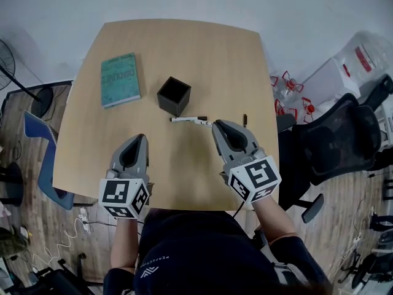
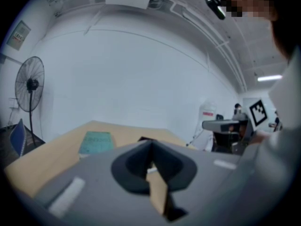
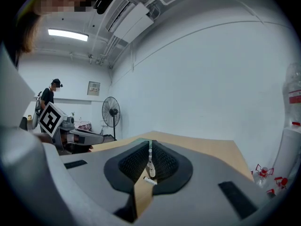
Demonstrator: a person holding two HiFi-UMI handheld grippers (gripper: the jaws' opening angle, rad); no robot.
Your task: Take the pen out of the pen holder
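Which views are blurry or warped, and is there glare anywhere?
Head view: sharp, evenly lit, no glare on the table, its edges bowed. Left gripper view: soft throughout, book smeared, dark fisheye corners. Right gripper view: crisper, same fisheye, ceiling light blown out.

Teal book on wooden table

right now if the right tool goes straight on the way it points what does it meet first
Most likely the white pen lying on the light wooden table: the right tool points roughly along it, tips just short of its near end, though depth is unclear.
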